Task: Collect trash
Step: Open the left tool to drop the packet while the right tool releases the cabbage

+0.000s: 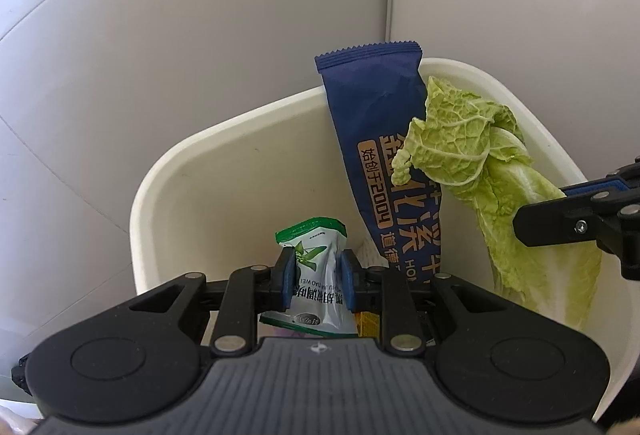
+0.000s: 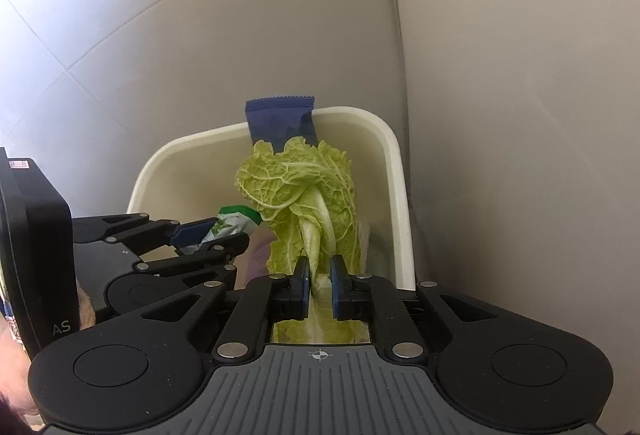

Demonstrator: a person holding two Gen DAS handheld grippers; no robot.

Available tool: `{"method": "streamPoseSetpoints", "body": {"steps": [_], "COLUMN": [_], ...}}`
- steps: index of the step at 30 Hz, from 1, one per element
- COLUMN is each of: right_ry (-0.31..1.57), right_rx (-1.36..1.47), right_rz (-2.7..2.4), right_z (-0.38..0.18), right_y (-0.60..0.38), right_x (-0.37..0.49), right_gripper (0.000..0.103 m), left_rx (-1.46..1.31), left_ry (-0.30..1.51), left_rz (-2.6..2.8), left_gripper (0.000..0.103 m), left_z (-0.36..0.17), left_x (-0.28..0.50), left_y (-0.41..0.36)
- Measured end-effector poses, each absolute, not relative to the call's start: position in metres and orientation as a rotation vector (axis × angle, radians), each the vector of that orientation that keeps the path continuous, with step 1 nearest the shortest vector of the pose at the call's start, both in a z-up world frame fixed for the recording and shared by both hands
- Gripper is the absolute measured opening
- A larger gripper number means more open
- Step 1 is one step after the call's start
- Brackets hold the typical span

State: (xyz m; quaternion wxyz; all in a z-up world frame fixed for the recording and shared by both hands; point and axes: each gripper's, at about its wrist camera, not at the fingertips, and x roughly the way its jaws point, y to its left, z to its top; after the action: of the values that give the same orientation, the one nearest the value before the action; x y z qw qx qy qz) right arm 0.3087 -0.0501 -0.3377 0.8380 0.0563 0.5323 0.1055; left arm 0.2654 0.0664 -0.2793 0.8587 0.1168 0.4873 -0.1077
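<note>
My left gripper (image 1: 317, 277) is shut on a green-and-white sachet (image 1: 316, 275) and holds it over the cream bin (image 1: 168, 171). It also shows in the right wrist view (image 2: 208, 233) with the sachet (image 2: 230, 225). My right gripper (image 2: 320, 285) is shut on a cabbage leaf (image 2: 308, 195) over the same bin (image 2: 394, 195). The leaf (image 1: 500, 175) and right gripper (image 1: 568, 213) show in the left wrist view. A dark blue wrapper (image 1: 380, 139) leans upright inside the bin against its far rim, behind the leaf (image 2: 280, 119).
The bin stands in a corner of pale tiled walls (image 1: 160, 35). More trash lies at the bin's bottom, mostly hidden. A wall seam (image 2: 396, 35) runs down just right of the bin.
</note>
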Motion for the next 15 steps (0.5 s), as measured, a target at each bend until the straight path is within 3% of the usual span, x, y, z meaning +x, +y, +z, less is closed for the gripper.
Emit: {"method": "streamPoseSetpoints", "body": {"steps": [10, 12, 15], "right_ry": [1.143, 1.146, 1.153], "right_rx": [0.131, 0.13, 0.142], "right_rz": [0.237, 0.239, 0.25], "right_z": [-0.325, -0.323, -0.32], "right_y": [-0.05, -0.051, -0.053], "right_x": [0.307, 0.305, 0.303], "right_gripper": [0.019, 0.02, 0.032], "left_rx": [0.258, 0.264, 0.267], "left_ry": [1.022, 1.025, 1.02], "left_rz": [-0.233, -0.232, -0.236], "left_gripper": [0.025, 0.028, 0.04], "left_z": [-0.287, -0.285, -0.284], "left_x": [0.275, 0.274, 0.27], "left_y": [0.056, 0.055, 0.053]}}
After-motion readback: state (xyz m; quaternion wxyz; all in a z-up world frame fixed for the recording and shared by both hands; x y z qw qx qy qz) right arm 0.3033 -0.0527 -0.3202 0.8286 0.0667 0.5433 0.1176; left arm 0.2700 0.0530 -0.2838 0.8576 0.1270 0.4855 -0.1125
